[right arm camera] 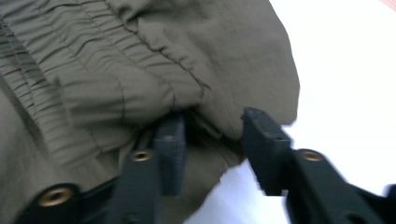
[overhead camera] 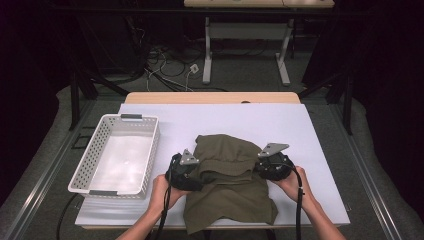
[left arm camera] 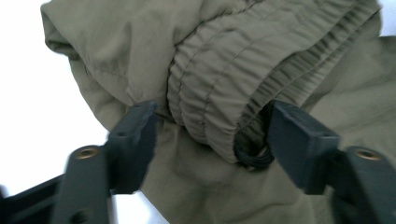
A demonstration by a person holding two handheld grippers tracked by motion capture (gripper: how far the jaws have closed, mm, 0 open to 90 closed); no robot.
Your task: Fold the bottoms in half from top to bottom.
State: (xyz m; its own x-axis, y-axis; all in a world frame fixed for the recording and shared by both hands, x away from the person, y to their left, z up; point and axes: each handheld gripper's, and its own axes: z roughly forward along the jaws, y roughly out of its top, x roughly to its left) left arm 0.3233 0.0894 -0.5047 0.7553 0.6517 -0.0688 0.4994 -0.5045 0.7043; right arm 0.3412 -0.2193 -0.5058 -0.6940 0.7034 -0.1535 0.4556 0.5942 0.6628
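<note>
Overhead view; two close claw-mounted views

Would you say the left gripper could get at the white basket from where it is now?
Probably yes. The left gripper sits at the olive garment's left edge with jaws open, and the white basket stands just to its left on the table, with nothing between them.

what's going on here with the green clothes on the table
A person is folding an olive-green fabric garment with an elastic waistband on a white table, using a handheld gripper in each hand. The left gripper stands open, its jaws either side of the gathered waistband fold. The right gripper is open too, at the garment's other edge. The cloth lies folded on itself between them. A white perforated plastic basket sits to the left.
</note>
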